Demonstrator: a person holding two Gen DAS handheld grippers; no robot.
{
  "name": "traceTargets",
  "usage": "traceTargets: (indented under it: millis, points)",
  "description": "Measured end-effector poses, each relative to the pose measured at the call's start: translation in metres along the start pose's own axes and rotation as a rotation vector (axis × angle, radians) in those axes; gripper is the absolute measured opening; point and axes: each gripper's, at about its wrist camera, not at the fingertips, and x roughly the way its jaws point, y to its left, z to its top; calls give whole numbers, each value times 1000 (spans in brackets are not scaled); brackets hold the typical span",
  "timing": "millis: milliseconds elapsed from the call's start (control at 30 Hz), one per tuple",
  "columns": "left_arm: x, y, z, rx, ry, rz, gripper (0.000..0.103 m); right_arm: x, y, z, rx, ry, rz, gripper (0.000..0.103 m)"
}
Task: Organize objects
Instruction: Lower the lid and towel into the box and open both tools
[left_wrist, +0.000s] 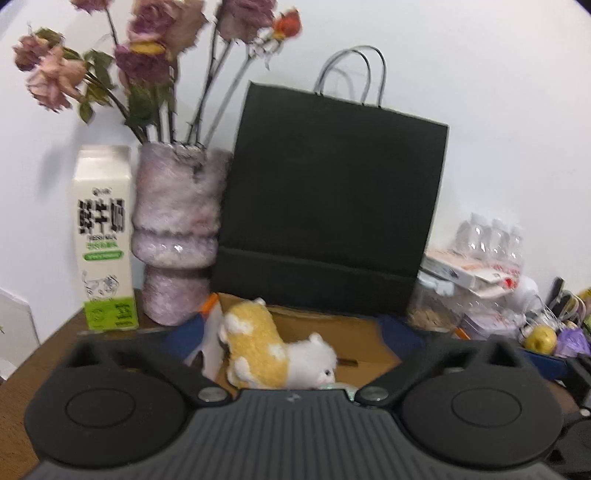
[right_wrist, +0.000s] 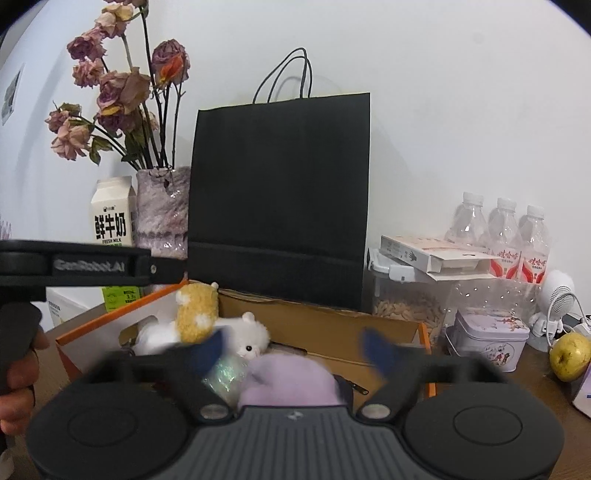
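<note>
A yellow and white plush animal (left_wrist: 266, 350) lies in an open cardboard box (left_wrist: 332, 326). My left gripper (left_wrist: 295, 332) stands wide open, its blue fingertips (left_wrist: 190, 334) on either side of the plush without pressing on it. In the right wrist view the same plush (right_wrist: 201, 314) lies at the box's left end, beside a purple soft item (right_wrist: 291, 376) and a shiny packet (right_wrist: 225, 373). My right gripper (right_wrist: 295, 350) is open over the purple item, with blue fingertips (right_wrist: 380, 350) apart from it. The box wall (right_wrist: 317, 317) runs behind.
A black paper bag (right_wrist: 280, 199) stands right behind the box. A milk carton (left_wrist: 105, 240) and a vase of dried roses (left_wrist: 177, 229) are at the left. Bottles (right_wrist: 502, 236), a seed jar (right_wrist: 410, 310), a tin (right_wrist: 487, 339) and a pear (right_wrist: 569, 354) crowd the right. A hand (right_wrist: 18, 369) holds the left tool (right_wrist: 92, 266).
</note>
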Motion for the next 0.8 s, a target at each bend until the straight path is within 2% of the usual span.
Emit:
traceTargets:
  millis: [100, 800]
  points:
    - [-1, 2, 1, 1, -7, 26, 103, -1, 1, 1, -2, 1, -11, 103]
    - [-7, 11, -1, 5, -18, 36, 103, -5, -4, 2, 47, 45, 11, 103]
